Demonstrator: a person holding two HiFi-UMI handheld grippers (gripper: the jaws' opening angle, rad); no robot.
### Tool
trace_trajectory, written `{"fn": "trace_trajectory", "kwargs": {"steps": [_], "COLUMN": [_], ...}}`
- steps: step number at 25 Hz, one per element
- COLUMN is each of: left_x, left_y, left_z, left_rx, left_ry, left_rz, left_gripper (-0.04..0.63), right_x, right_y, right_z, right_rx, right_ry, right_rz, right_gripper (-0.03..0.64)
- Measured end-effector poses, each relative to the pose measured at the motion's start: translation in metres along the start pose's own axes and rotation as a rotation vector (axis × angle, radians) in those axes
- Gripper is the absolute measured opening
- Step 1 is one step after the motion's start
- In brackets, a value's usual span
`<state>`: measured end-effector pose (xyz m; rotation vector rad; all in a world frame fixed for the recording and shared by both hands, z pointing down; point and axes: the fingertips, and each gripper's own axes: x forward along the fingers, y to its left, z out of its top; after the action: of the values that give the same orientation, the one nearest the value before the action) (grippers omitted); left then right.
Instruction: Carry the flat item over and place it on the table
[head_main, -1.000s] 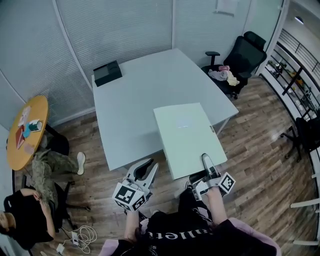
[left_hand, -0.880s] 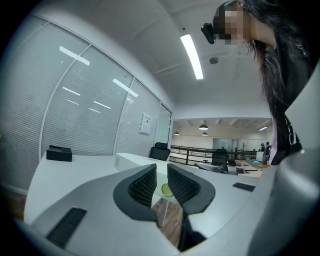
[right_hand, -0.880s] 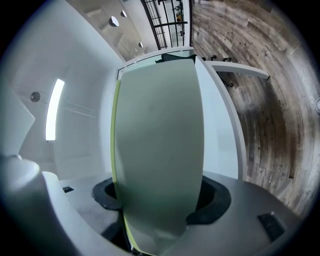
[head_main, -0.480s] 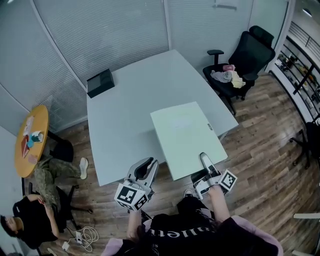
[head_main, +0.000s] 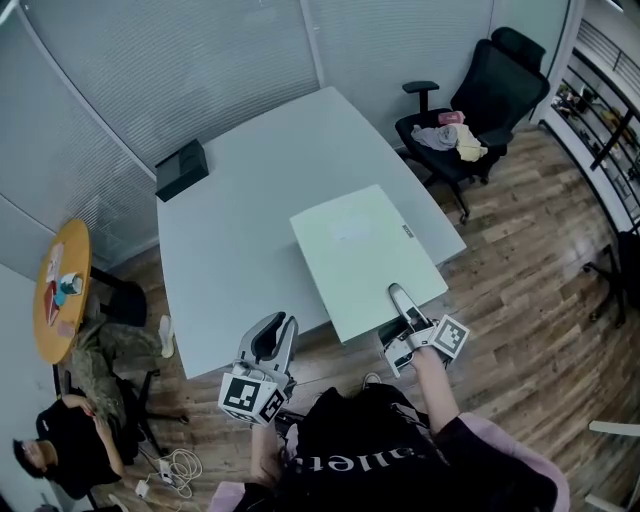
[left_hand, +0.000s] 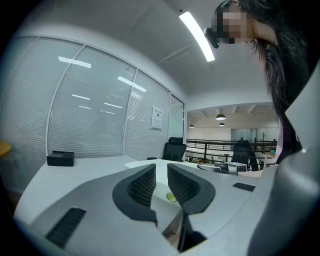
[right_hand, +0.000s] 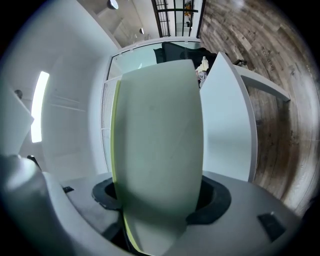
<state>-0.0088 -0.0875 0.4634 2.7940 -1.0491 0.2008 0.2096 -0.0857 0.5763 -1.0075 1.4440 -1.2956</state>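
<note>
Flat board (head_main: 365, 255), pale green, clamped at its near edge by the right hand-held gripper (head_main: 398, 297). In the right gripper view, black jaws tight on both faces of the board, with a thin yellow-green edge down its left side. From the head view, lying about level: far half over the near right corner of the big white tabletop (head_main: 230, 230), near half sticking out past the edge over the wood floor (head_main: 520, 270). Touching the tabletop or just above it: cannot tell. Small dark tag (head_main: 408, 231) near the right edge of the board.

Left hand-held gripper (head_main: 277, 325) off to the left, well apart from the board, just short of the near edge of the tabletop. In the left gripper view, ribbed black pads (left_hand: 141, 184) a small gap apart, nothing between them, only the tabletop edge beyond.

Black box (head_main: 181, 168) at the far left corner of the tabletop. Black office chair (head_main: 490, 90) past the far right side, with a heap of clothes (head_main: 452, 140) on its seat. Small round yellow table (head_main: 62, 290) at the left, a few small things on top. Person in dark clothes (head_main: 65, 440) sitting low at the bottom left, white cable (head_main: 168, 468) on the floor close by.
</note>
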Motion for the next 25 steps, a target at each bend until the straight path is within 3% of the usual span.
{"fn": "trace_trajectory", "kwargs": {"steps": [14, 25], "left_x": [0.042, 0.062], "left_y": [0.04, 0.119], "left_z": [0.01, 0.027], "left_rx": [0.013, 0.002], "left_ry": [-0.005, -0.027], "left_rz": [-0.001, 0.012], "left_gripper": [0.084, 0.084], "right_x": [0.093, 0.198], "right_y": [-0.034, -0.082], "right_z": [0.058, 0.063], "right_rx": [-0.025, -0.015], "right_ry": [-0.016, 0.011], "right_rz": [-0.095, -0.231], "right_gripper": [0.319, 0.319]}}
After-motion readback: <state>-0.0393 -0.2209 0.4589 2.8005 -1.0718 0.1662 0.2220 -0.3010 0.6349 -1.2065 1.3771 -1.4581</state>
